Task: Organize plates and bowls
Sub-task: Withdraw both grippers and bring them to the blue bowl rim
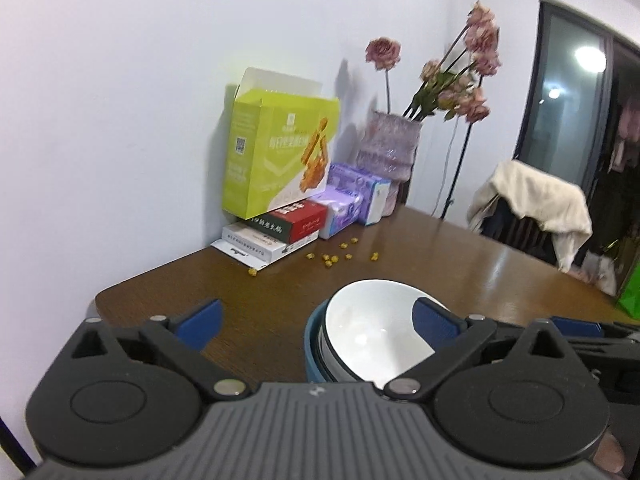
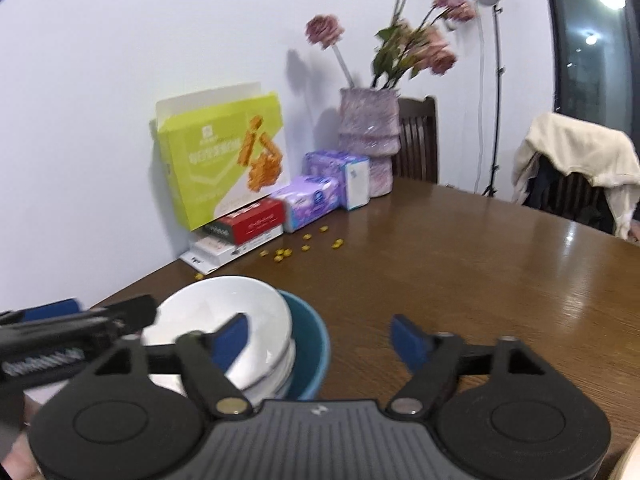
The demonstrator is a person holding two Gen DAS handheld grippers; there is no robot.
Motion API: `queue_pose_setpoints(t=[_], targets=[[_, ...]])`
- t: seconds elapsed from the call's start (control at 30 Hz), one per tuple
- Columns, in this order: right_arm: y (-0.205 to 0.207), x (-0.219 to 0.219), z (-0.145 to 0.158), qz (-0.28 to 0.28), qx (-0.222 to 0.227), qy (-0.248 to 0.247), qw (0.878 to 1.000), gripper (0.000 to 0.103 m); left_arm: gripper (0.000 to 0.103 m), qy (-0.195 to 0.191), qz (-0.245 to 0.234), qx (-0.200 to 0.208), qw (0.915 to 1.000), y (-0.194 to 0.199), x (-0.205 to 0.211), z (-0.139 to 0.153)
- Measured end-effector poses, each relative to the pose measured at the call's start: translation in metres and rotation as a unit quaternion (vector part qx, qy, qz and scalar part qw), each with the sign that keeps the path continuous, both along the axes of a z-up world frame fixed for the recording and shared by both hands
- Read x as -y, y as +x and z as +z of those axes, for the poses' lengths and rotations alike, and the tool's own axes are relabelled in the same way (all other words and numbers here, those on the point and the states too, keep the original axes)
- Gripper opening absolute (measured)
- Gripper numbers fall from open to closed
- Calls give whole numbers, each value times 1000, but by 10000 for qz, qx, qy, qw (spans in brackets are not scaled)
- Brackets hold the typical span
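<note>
White bowl (image 1: 372,340) sits nested in the blue bowl (image 1: 314,356) on the brown table (image 1: 460,272), tipped, not level; in the right wrist view the white bowl (image 2: 224,320) looks like more than one white piece stacked, exact count unclear, with the blue bowl (image 2: 312,344) rim showing on its right side. Left gripper (image 1: 316,320) jaws spread wide, nothing pinched; its right blue pad overlaps the white bowl in view, contact cannot be told, left pad is over bare table left of the bowls. Right gripper (image 2: 320,340) jaws also spread, holding nothing; its left pad shows in front of the white bowl, right pad over bare table right of the bowls. Left gripper also visible left of the bowls in the right wrist view. Behind the bowls by the wall: green snack box (image 1: 276,148) on a stack of flat boxes (image 1: 276,236), purple tissue packs (image 1: 352,200), vase of dried pink roses (image 1: 390,148). Small yellow bits (image 1: 332,258) scattered on the table between bowls and boxes. Chair with cream cloth (image 1: 532,204) far right of the bowls
</note>
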State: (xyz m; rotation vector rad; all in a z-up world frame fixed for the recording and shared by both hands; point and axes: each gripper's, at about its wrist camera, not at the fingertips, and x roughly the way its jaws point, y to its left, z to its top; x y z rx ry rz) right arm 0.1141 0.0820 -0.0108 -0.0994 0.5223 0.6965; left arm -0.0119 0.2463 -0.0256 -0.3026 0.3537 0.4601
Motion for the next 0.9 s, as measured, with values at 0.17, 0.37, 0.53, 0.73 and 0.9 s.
queue_pose_setpoints(t=[0.17,0.37,0.53,0.73,0.9], targets=[[-12,23,-11,15,87,74,9999,95,103,-73,-35,52,10000,-15,3,-11],[-35,46,-30,-193,344,131,9991,101,103,-238,-16,69,9997,-38,-3,-30],[-49,58,-38,-261,598,349,9973,103,103,-295,-34,114,9995,-50,-7,-37],[-53,59,-40,85,506,467,9976,103,103,-378,-181,118,9991,-52,-9,-45],[-45,54,-48,91,269,445,9986,103,103,-503,-199,99,9985,-50,-13,-52]])
